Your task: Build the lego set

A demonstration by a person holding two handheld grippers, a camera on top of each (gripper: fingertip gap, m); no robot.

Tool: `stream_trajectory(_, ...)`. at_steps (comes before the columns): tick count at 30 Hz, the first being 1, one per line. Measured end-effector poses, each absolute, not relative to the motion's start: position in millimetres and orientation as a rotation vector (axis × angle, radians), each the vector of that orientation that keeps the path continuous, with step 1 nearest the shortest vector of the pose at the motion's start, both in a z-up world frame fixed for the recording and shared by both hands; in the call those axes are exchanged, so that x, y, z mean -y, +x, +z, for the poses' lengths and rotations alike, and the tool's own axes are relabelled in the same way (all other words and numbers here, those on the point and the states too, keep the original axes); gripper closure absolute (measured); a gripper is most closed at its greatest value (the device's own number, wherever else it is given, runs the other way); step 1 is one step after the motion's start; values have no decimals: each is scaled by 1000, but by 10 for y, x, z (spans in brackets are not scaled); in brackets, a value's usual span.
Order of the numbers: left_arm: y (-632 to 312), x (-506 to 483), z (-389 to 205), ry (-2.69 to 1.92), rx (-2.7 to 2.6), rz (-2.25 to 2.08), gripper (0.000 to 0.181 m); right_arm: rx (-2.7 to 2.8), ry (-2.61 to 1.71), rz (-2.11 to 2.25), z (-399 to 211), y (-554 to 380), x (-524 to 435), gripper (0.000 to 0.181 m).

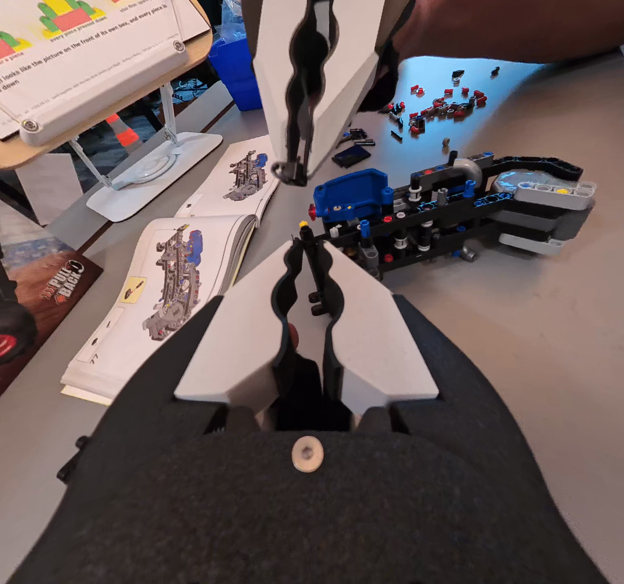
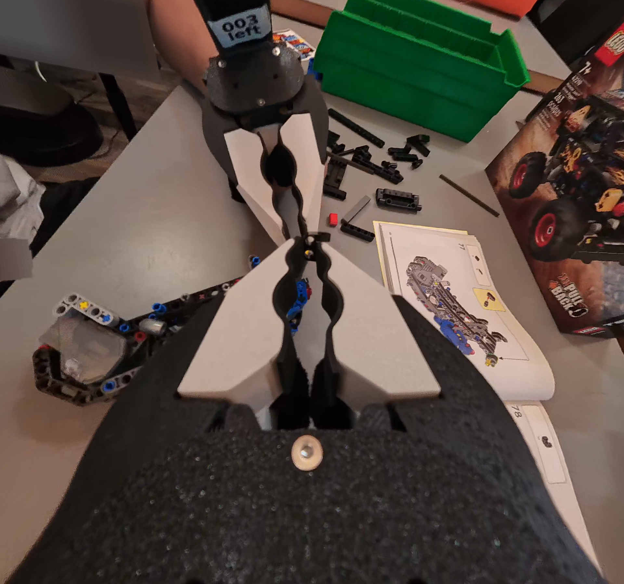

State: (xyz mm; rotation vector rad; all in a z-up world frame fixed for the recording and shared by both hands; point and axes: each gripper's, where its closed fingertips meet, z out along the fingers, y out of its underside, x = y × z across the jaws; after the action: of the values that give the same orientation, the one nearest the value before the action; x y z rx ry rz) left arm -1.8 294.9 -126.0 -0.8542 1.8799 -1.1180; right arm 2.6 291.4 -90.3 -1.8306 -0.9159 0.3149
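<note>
The partly built black, grey and blue model [image 1: 439, 210] lies on the grey table, and it also shows in the right wrist view [image 2: 101, 338]. My left gripper [image 1: 309, 245] is shut on the thin black beam at the model's near end, just below a yellow-tipped pin [image 1: 303, 224]. My right gripper [image 2: 309, 243] is shut on a small black piece [image 2: 319, 237]. In the left wrist view the right gripper [image 1: 293, 176] comes down from above with that small piece [image 1: 287, 171] a little above the yellow pin. The two grippers' tips nearly meet.
An open instruction booklet [image 1: 189, 264] lies left of the model. Loose red and black pieces [image 1: 439, 108] lie behind it. More black pieces [image 2: 371, 162], a green bin [image 2: 415, 61] and the set's box [image 2: 574, 196] stand nearby. A blue bin [image 1: 236, 71] and a sheet stand [image 1: 84, 44] are at the back left. The left gripper's tips are roughly 4 cm from the right gripper's.
</note>
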Motion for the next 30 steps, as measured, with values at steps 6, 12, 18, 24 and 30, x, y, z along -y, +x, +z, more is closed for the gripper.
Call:
stream_trajectory(6, 43, -2882, -1152, -783, -1890, -1169, 175, 929, -1831, 311, -920, 67, -2858, 175)
stream_trajectory(12, 105, -2826, -1077, -744, -1867, -1196, 176, 870, -1805, 400, -936, 80, -2807, 174)
stream_trajectory(18, 108, -2787, -1048, -703, -1831, -1255, 176, 1012, -1748, 165, -886, 41, -2811, 174)
stream_trajectory(24, 121, -2754, -1057, -695, -1833, -1290, 176, 1153, -1839, 43, -910, 56, -2784, 174)
stream_trajectory(30, 95, -2645, -1009, -627, -1862, -1293, 176, 1221, -2020, 133, -869, 17, -2674, 175)
